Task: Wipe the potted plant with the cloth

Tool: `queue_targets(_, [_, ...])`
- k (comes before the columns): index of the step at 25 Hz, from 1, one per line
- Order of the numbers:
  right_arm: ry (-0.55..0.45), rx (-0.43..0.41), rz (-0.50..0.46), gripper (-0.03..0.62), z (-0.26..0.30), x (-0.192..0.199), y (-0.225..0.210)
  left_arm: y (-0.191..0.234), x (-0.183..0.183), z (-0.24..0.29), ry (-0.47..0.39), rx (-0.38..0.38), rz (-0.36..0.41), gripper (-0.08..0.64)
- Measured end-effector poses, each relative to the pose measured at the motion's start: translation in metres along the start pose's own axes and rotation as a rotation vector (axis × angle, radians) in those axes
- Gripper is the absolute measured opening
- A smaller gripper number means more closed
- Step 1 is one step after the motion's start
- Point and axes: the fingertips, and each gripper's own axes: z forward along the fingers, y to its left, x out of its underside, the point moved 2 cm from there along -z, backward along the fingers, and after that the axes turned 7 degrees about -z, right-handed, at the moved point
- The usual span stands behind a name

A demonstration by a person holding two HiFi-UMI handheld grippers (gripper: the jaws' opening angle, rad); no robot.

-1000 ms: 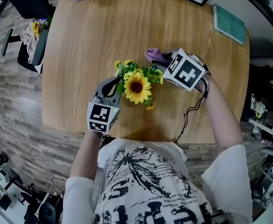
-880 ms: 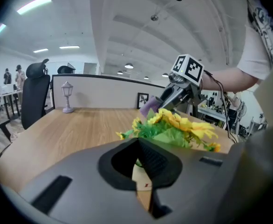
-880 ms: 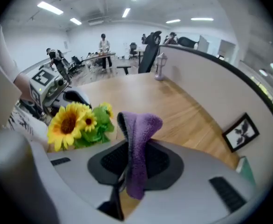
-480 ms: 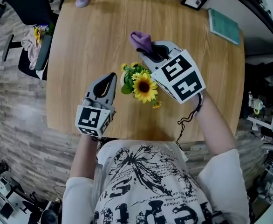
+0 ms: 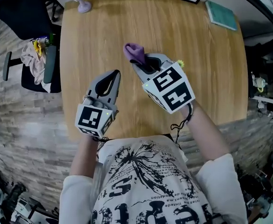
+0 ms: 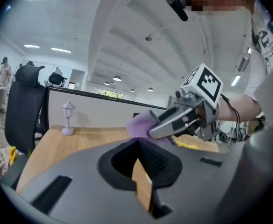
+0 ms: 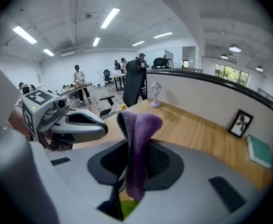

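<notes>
The right gripper (image 5: 141, 63) has its jaws clamped on the purple cloth (image 5: 133, 52), and the left gripper (image 5: 114, 74), just beside it on the left, has its jaws together on nothing. Both seem to be held clear above the worktop (image 5: 104, 27). The plant (image 5: 180, 64) sits below and behind the right jaws. It is almost wholly covered by that gripper, with only a yellow floret showing at its right side and a scrap of green low between the jaws in the right gripper view. To wipe well, I judge the right jaws should tip down and draw back toward the plant, so that the soft free fold meets the leaves rather than the hard tips. Strokes should be light and run outward from the stem. The left jaws would need to part before they could steady the pot. The cloth's long axis runs along the jaws, and its folded end stands out beyond the tips, pointing away from the person. Which way the plant leans cannot be told.
</notes>
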Motion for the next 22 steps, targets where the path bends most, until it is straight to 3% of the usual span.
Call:
queue_targets(10, [0.122,0.142,0.234,0.080,0.054,0.056,0.041,0.044,0.017,-0.029,0.050,0.122,-0.003,0.003])
queue_targets(16, [0.168,0.260,0.396,0.081,0.066,0.094,0.039,0.035,0.037,-0.032,0.087,0.176,-0.003,0.003])
queue_targets(22, [0.080,0.373,0.727,0.080,0.073,0.108,0.026,0.040,0.053,-0.039,0.129,0.195,-0.008,0.003])
